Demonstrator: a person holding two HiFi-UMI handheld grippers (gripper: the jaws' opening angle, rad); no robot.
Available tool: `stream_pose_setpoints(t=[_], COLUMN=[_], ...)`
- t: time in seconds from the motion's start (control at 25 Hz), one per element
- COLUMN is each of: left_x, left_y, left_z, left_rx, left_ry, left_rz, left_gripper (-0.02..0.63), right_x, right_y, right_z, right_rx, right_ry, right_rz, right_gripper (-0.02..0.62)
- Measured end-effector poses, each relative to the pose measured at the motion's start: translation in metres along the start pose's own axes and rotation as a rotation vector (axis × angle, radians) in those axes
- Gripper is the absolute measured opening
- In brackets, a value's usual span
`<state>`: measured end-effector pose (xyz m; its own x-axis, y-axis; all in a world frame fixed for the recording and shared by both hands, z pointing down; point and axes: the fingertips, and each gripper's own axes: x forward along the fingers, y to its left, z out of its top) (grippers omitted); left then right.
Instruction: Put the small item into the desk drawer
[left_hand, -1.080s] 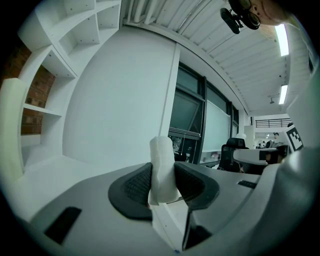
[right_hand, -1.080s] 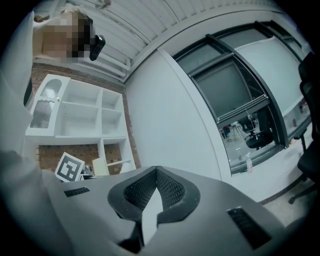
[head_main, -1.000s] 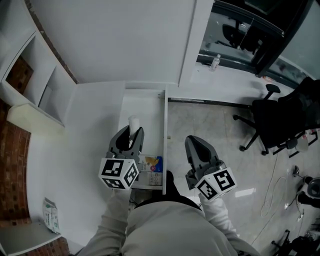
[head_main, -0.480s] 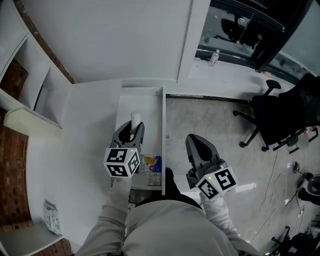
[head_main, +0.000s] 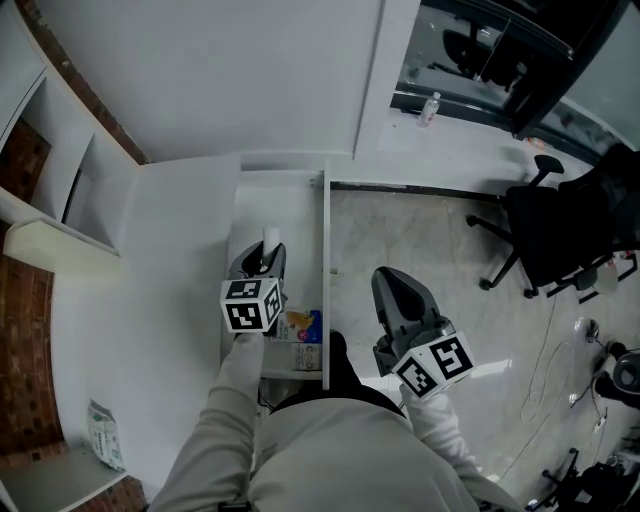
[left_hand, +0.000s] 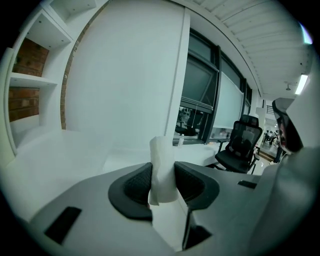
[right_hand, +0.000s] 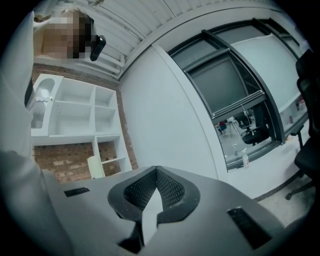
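Note:
A small white roll-shaped item (left_hand: 162, 170) stands upright between the pads of my left gripper (left_hand: 163, 184), which is shut on it. In the head view the left gripper (head_main: 263, 262) hangs over the open white desk drawer (head_main: 285, 200), and the white item (head_main: 270, 238) sticks out past its tips. My right gripper (head_main: 394, 290) is held over the floor to the right of the drawer. Its jaws meet at the tips with nothing between them, as the right gripper view (right_hand: 156, 171) shows.
Colourful packets (head_main: 305, 326) lie in the near part of the drawer. A black office chair (head_main: 560, 235) stands on the floor at the right. A small bottle (head_main: 430, 104) is on the window ledge. White shelves (head_main: 60, 190) stand at the left, and a packet (head_main: 101, 430) lies on the desk.
My left gripper has sunk toward the open drawer with the white item still in its jaws. The right gripper has stayed where it was.

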<state>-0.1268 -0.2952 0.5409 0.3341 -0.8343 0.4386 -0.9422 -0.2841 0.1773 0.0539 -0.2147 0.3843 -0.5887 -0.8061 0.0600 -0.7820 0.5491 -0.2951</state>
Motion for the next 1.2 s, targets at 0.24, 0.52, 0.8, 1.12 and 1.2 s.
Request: stream_pose_setpoints(t=[0.24,0.52,0.8,1.12,1.2], left_x=[0.025,0.053,0.071,0.090,0.090], left_y=[0.007,0.020,0.021,0.031,0.035], left_z=[-0.033,-0.073,-0.094,-0.141,-0.149], left_rx=[0.017,0.034,0.057,0.020,0.013], left_ry=[0.100,0.227,0.301,0.438,0.471], left_rz=[0.013,0.050,0.051,0.077,0.096], left_gripper=[0.146,0.146,0.146,0.146,0.146], right_x=[-0.001,-0.004,-0.004,-0.004,-0.005], right_y=[-0.006,-0.015,-0.023,-0.029,-0.029], right_z=[-0.002,-0.005,-0.009,-0.009,-0.009], right_rx=[0.005,0.012,0.018,0.023,0.027], right_ry=[0.008,0.022,0.038,0.043,0.044], right_rz=[-0.011,-0.030,-0.040,-0.046,-0.050], right_gripper=[0.028,0.028,0.028,0.028,0.028])
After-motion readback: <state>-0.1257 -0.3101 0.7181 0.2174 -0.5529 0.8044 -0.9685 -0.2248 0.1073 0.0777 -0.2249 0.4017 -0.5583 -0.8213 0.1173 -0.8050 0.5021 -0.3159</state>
